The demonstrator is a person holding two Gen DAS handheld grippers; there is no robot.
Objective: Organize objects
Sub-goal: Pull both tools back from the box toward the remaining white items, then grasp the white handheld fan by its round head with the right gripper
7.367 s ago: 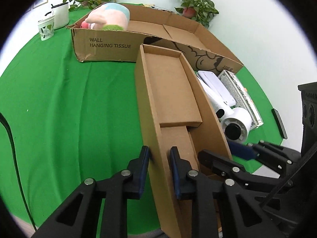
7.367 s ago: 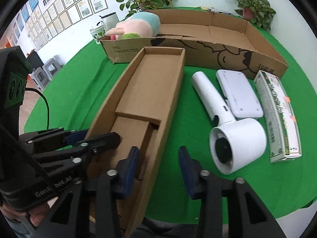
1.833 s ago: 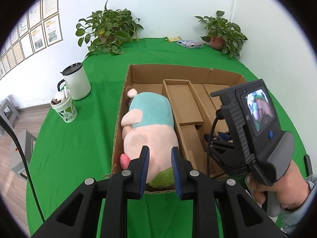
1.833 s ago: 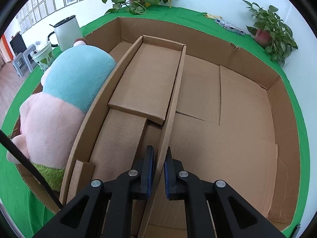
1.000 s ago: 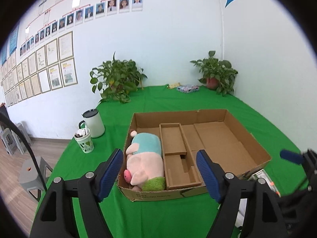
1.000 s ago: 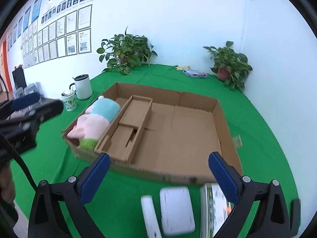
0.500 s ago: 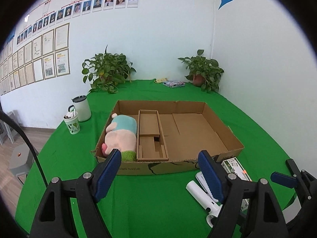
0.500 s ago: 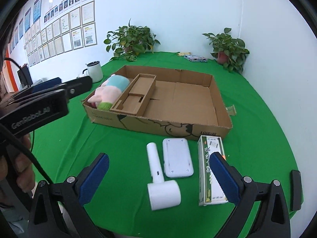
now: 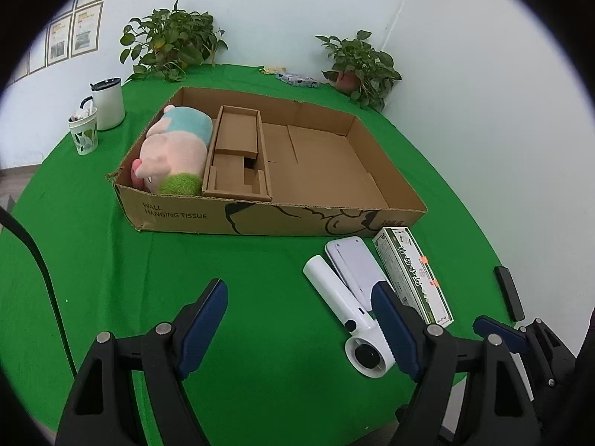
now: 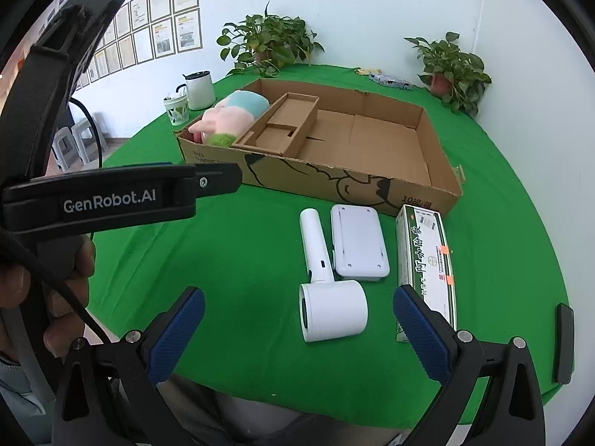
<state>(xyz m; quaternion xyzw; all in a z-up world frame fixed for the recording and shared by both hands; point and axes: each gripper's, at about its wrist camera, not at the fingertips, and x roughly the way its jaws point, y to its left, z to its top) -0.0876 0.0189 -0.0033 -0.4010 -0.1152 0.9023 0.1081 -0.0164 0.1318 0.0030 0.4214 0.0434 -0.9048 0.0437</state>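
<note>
Holding a plush pig (image 9: 169, 152) beside a cardboard insert (image 9: 238, 156), the carton (image 9: 267, 219) faces both claws, spread wide.

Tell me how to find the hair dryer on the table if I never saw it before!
Find the big cardboard box on the green table. Three things lie in a row in front of it: the hair dryer, a flat white pad and a green-and-white carton. The dryer is the leftmost one, the only one with a long handle and a fat round barrel.
</note>
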